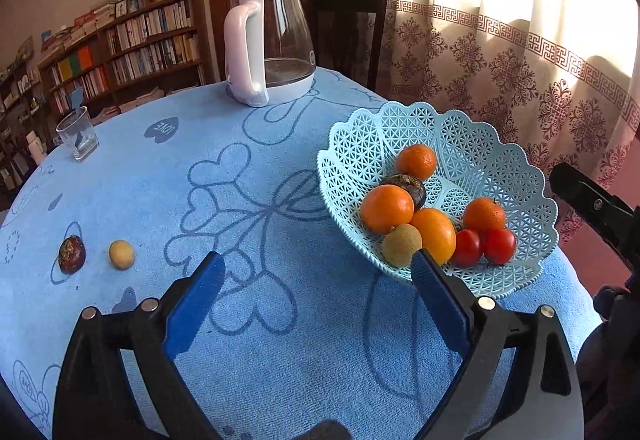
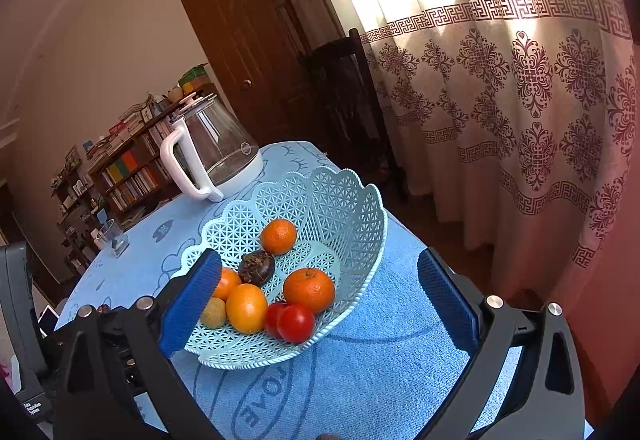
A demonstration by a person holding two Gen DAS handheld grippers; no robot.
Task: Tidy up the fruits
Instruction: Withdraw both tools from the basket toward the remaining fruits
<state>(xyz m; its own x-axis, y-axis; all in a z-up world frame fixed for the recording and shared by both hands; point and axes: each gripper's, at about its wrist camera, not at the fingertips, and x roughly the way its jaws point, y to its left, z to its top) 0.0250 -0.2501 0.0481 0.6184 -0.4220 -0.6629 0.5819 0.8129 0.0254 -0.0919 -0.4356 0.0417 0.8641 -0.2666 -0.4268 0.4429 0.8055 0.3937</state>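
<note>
A light blue lattice basket (image 1: 472, 144) (image 2: 344, 208) stands on the blue tablecloth and holds several oranges (image 1: 387, 209) (image 2: 309, 290), two tomatoes (image 1: 500, 246) (image 2: 295, 323), a dark passion fruit (image 1: 412, 186) (image 2: 257, 267) and a tan round fruit (image 1: 401, 245) (image 2: 213, 313). Two fruits lie loose on the cloth at the left: a dark passion fruit (image 1: 72, 254) and a small yellow fruit (image 1: 121, 254). My left gripper (image 1: 318, 272) is open and empty above the cloth, between the loose fruits and the basket. My right gripper (image 2: 320, 270) is open and empty above the basket.
A glass kettle with a white handle (image 1: 269, 48) (image 2: 212, 154) stands at the far side of the table. A drinking glass (image 1: 78, 134) (image 2: 113, 238) stands at the far left. A dark chair (image 1: 352, 32) and patterned curtain (image 1: 520, 60) lie beyond the table's edge.
</note>
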